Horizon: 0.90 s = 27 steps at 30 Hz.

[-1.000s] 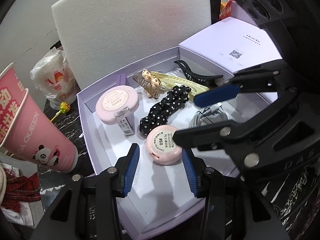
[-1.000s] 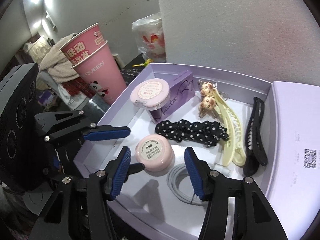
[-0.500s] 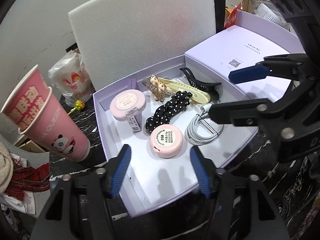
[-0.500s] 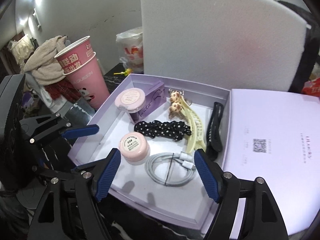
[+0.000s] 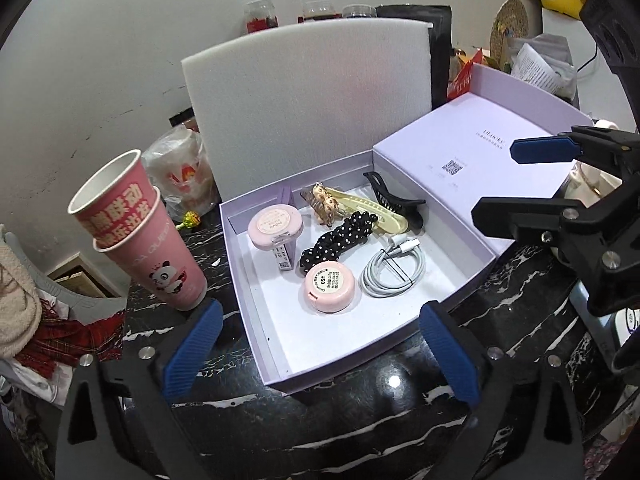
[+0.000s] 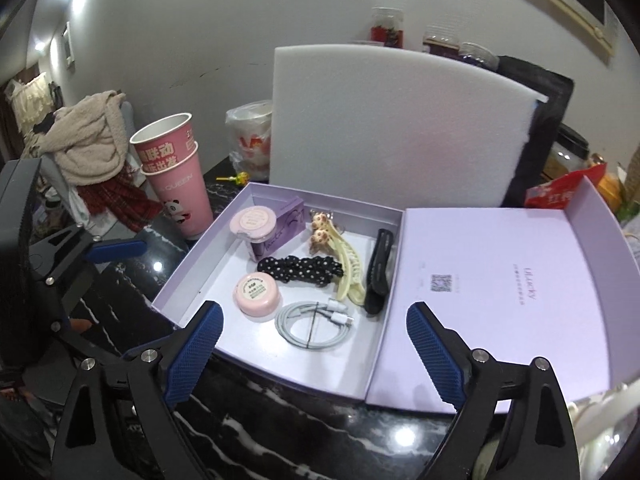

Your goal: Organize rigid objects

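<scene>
Pretty dim indoor light; ceiling lamps glare off the glossy black countertop; heavy fisheye bending, dark vignetted corners.

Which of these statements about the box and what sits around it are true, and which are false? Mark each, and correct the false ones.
1. The white cable lies coiled in the box. True.
2. The black clip lies outside the box, on the lid. False: it lies inside the box, along the wall next to the lid.
3. Two pink cups stand stacked beside the box. True.
4. The left tool is shut on a pink compact. False: its jaws stand wide apart with nothing gripped; the compact lies in the box.
5. The scrunchie is plain red. False: it is black with white dots.
</scene>
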Each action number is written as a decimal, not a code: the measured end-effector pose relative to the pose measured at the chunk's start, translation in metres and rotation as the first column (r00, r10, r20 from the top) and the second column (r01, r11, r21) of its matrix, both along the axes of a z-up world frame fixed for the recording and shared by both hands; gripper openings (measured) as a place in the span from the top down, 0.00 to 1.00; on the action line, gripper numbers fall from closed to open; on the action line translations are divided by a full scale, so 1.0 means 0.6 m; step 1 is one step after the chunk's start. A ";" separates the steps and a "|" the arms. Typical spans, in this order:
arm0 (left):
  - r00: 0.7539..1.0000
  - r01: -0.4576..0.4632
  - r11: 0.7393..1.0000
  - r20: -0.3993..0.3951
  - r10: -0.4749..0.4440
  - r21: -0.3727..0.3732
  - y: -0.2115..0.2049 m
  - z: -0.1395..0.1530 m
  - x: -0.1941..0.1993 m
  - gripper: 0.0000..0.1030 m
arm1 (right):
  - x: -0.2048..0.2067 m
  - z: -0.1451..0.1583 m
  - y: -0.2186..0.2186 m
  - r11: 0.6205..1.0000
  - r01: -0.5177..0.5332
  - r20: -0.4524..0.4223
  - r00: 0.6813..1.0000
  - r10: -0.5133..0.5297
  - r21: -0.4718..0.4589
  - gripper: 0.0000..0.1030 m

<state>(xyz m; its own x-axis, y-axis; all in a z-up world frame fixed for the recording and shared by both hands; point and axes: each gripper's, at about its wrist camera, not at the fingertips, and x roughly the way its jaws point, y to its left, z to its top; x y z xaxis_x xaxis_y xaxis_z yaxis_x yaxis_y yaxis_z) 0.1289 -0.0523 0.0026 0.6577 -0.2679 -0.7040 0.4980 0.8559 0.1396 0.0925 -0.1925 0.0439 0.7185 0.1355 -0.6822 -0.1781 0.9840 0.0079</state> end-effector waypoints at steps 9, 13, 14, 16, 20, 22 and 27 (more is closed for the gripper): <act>0.998 -0.054 0.994 0.006 0.055 -0.092 0.021 0.046 -0.048 0.03 | -0.065 0.041 0.004 0.996 0.053 0.073 0.996 -0.048 -0.072 0.01; 0.996 -0.087 0.990 0.019 0.089 -0.108 0.029 0.067 -0.073 0.03 | -0.090 0.052 0.002 0.995 0.078 0.083 0.994 -0.072 -0.070 0.01; 0.995 -0.095 0.989 0.026 0.098 -0.113 0.032 0.071 -0.080 0.03 | -0.098 0.054 0.001 0.994 0.084 0.087 0.993 -0.078 -0.066 0.01; 0.993 -0.108 0.987 0.035 0.113 -0.118 0.037 0.076 -0.091 0.03 | -0.112 0.057 -0.003 0.994 0.100 0.091 0.991 -0.095 -0.053 0.01; 0.991 -0.127 0.984 0.036 0.132 -0.121 0.042 0.083 -0.110 0.03 | -0.135 0.059 -0.004 0.989 0.135 0.097 0.987 -0.130 -0.057 0.00; 0.988 -0.144 0.983 0.038 0.149 -0.111 0.043 0.085 -0.119 0.03 | -0.150 0.059 -0.005 0.987 0.150 0.111 0.984 -0.142 -0.065 0.00; 0.983 -0.173 0.979 0.047 0.179 -0.106 0.045 0.091 -0.145 0.03 | -0.182 0.059 -0.001 0.984 0.160 0.135 0.980 -0.149 -0.078 0.00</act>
